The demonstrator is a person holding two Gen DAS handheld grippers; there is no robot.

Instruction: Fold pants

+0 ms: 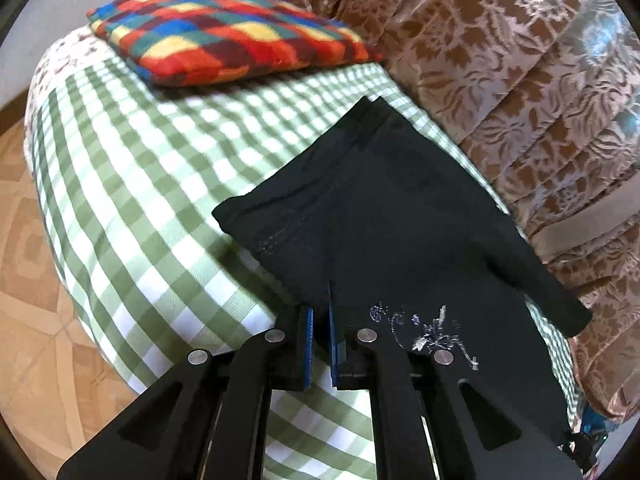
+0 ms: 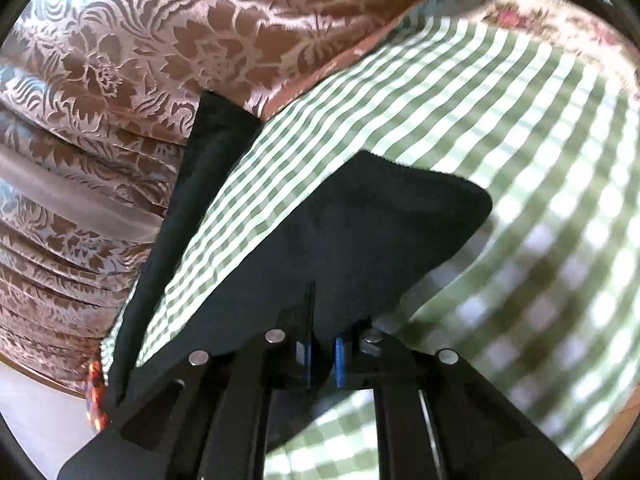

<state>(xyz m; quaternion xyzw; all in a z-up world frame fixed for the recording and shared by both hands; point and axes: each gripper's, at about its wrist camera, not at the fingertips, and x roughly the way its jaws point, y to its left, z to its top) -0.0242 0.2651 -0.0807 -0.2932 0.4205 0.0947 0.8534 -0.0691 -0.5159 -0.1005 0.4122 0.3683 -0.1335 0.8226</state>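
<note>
Black pants [image 1: 380, 216] lie on a green-and-white checked cover [image 1: 132, 184], one part with pale embroidery near the left gripper. My left gripper [image 1: 320, 312] is shut on the near edge of the pants. In the right wrist view the black pants [image 2: 352, 240] are lifted off the checked cover [image 2: 500, 120]. My right gripper [image 2: 322, 320] is shut on their near edge, and a second strip of black fabric [image 2: 188, 200] runs along the left.
A colourful checked cushion [image 1: 224, 28] lies at the far end of the cover. A brown floral sofa back [image 1: 520, 80] runs along the right, and also shows in the right wrist view [image 2: 140, 48]. Tan patterned floor [image 1: 28, 260] lies left of the seat.
</note>
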